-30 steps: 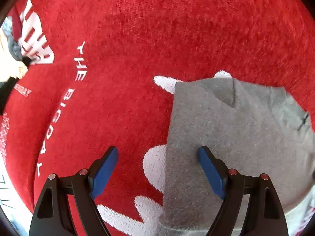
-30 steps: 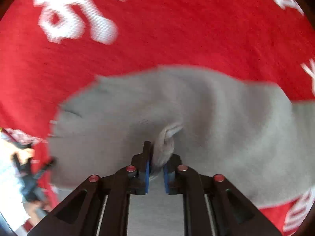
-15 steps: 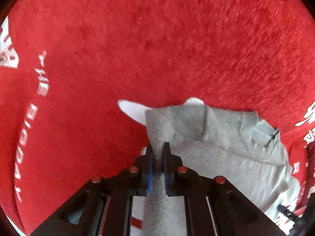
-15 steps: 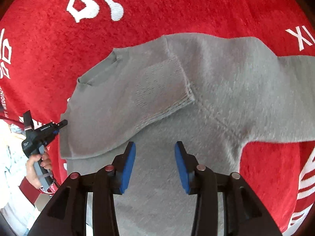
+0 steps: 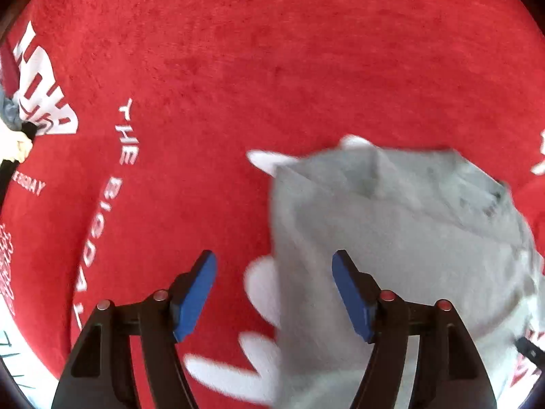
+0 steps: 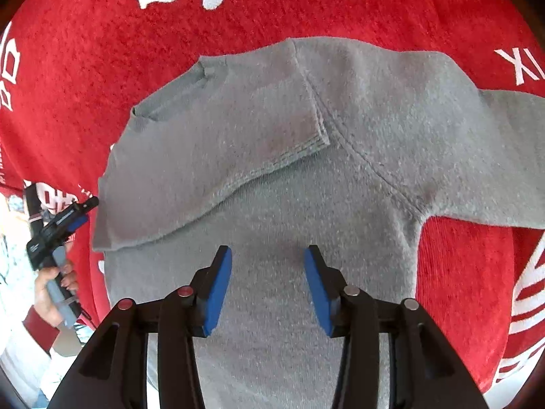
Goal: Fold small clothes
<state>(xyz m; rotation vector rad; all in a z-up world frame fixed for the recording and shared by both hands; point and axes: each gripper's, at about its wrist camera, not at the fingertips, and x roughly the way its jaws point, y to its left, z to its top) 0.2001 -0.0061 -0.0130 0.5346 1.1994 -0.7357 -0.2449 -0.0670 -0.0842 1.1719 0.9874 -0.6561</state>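
A small grey sweater (image 6: 306, 204) lies flat on a red cloth (image 6: 85, 51) printed with white lettering, which covers the whole surface under it. In the right wrist view the sweater fills the middle of the picture: the sleeve on the left of the picture (image 6: 218, 143) is folded inward and lies across the chest, its ribbed cuff ending near the middle, while the other sleeve (image 6: 504, 156) stretches out flat toward the right edge of the picture. The neckline sits at the upper left of the garment.

The right gripper (image 6: 267, 281) points steeply down over the sweater's body, below the folded sleeve. Its blue pads (image 6: 218, 289) stand apart and the jaws are opening; only the flat knit shows in the gap and nothing is pinched.

At the left edge of that view a person's hand (image 6: 51, 289) holds the left gripper (image 5: 274, 293) by its handle beside the sweater's folded side. In the left wrist view, which is blurred, this gripper hangs over the straight folded edge of the sweater, one blue pad over the red cloth and the other over the grey knit. Its jaws are spread wide and opening, with no fabric caught between them
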